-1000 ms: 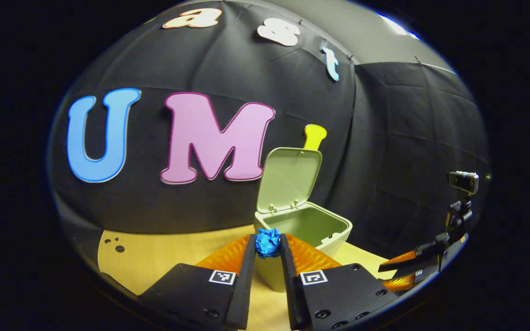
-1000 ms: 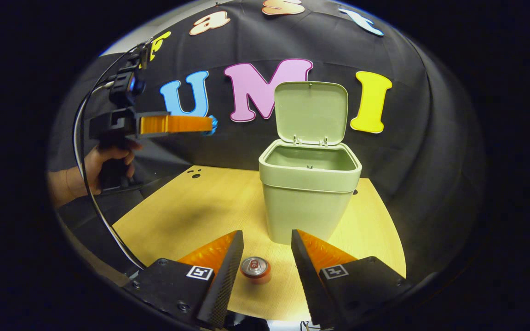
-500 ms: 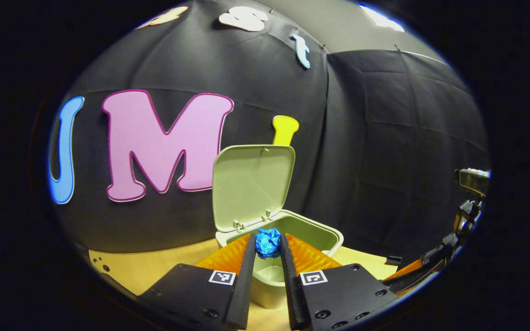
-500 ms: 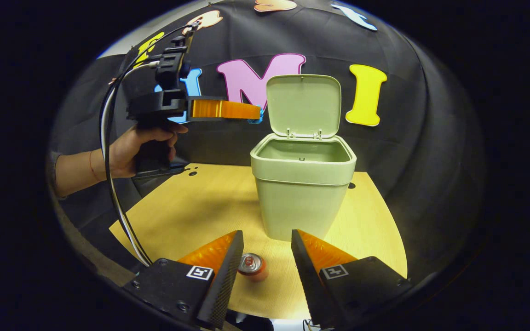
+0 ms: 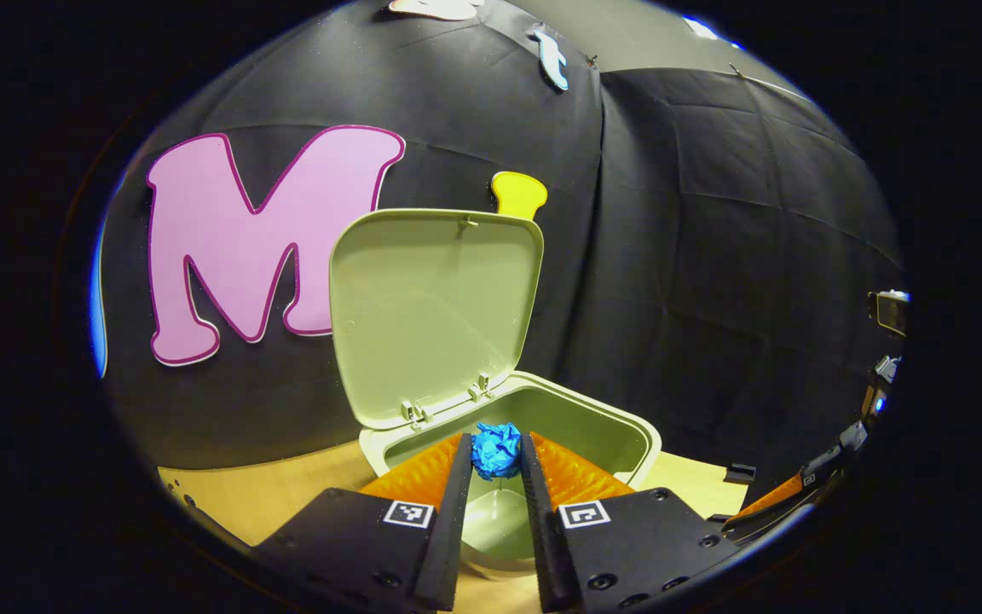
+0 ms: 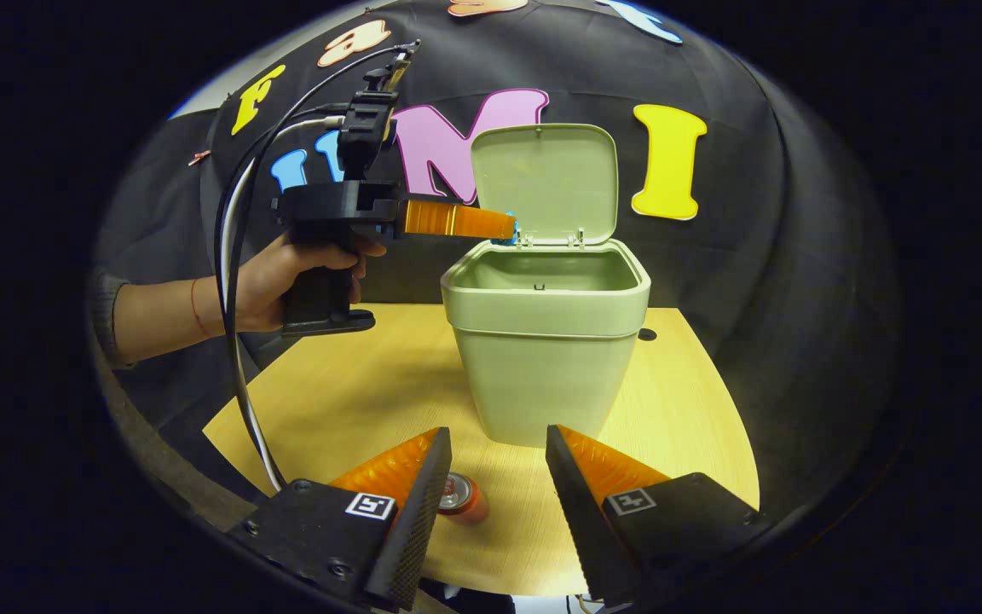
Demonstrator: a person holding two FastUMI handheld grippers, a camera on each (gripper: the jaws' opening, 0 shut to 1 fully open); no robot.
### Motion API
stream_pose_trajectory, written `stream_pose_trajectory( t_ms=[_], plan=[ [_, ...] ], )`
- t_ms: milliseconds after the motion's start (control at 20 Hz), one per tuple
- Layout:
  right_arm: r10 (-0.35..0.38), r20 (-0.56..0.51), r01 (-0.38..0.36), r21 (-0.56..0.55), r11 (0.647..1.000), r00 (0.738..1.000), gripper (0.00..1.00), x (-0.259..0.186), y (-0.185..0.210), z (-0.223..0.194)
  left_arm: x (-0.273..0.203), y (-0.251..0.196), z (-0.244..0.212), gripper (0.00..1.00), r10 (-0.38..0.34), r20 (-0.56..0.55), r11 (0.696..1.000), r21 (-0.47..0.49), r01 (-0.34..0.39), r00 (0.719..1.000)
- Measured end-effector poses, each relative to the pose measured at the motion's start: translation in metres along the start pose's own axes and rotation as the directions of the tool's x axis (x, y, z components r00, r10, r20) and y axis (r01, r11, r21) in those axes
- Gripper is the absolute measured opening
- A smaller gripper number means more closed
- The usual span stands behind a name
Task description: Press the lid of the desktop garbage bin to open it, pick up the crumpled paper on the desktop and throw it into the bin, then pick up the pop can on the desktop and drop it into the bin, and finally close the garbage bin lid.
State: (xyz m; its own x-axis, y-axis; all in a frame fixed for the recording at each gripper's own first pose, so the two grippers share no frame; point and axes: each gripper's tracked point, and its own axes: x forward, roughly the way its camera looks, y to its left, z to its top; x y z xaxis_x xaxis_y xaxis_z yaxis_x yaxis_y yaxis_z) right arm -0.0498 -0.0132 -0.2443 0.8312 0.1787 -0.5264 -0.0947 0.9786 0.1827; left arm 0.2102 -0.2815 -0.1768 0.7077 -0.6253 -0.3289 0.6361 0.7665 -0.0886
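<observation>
Your left gripper (image 5: 495, 465) has its fingers closed tight on the crumpled paper (image 5: 496, 449), a small bright-blue ball creased all over, pinched at the fingertips; in the left gripper view it hangs over the near rim of the garbage bin (image 5: 627, 426), above the open mouth; in the right gripper view the paper (image 6: 508, 239) sits at the bin's far left corner, just above the rim (image 6: 542, 294), with your hand (image 6: 274, 277) around the handle. The bin is pale green, square with rounded corners, tapering toward its base; its lid (image 6: 546, 183) stands upright on two hinges at the far edge. Your right gripper (image 6: 491, 465) hangs low over the worktop (image 6: 355, 384) with its fingers spread wide and holding nothing; the pop can (image 6: 457, 497), red with a silver top, stands upright just beside the left finger, near side of the bin.
</observation>
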Motion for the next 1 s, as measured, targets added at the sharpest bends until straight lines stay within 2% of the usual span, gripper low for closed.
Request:
stream_pose_trajectory(
  t_ms=[150, 350, 400, 650, 750, 800, 1000],
  plan=[
    [0.007, -0.010, -0.006, 0.013, 1.000, 1.000, 0.75, 0.002, -0.007, -0.001, 0.005, 0.000, -0.002, 0.42, 0.010, 0.002, 1.000, -0.015, -0.010, 1.000],
    [0.010, -0.020, -0.009, 0.015, 1.000, 1.000, 0.76, 0.002, -0.009, -0.004, 0.000, -0.004, 0.003, 0.89, 0.002, 0.032, 1.000, -0.017, -0.001, 0.999],
    [0.010, -0.019, -0.010, 0.013, 1.000, 1.000, 0.76, 0.002, -0.008, -0.003, -0.002, -0.003, 0.006, 0.95, 0.007, 0.042, 1.000, -0.016, -0.006, 0.999],
    [0.050, -0.039, -0.049, 0.006, 0.999, 0.998, 0.78, 0.001, 0.005, -0.010, -0.026, 0.006, 0.007, 0.96, 0.056, 0.051, 0.998, -0.027, -0.054, 0.997],
    [0.069, -0.062, -0.070, -0.009, 0.998, 0.996, 0.83, 0.002, 0.013, -0.017, -0.042, 0.013, 0.006, 0.96, 0.086, 0.056, 0.996, -0.043, -0.084, 0.995],
    [0.079, -0.072, -0.080, -0.017, 0.997, 0.994, 0.89, 0.002, 0.017, -0.021, -0.052, 0.018, 0.006, 0.96, 0.104, 0.059, 0.994, -0.051, -0.101, 0.993],
    [0.111, -0.107, -0.117, -0.043, 0.992, 0.988, 0.90, 0.006, 0.032, -0.033, -0.096, 0.036, 0.003, 0.96, 0.186, 0.079, 0.981, -0.077, -0.180, 0.979]
  ],
)
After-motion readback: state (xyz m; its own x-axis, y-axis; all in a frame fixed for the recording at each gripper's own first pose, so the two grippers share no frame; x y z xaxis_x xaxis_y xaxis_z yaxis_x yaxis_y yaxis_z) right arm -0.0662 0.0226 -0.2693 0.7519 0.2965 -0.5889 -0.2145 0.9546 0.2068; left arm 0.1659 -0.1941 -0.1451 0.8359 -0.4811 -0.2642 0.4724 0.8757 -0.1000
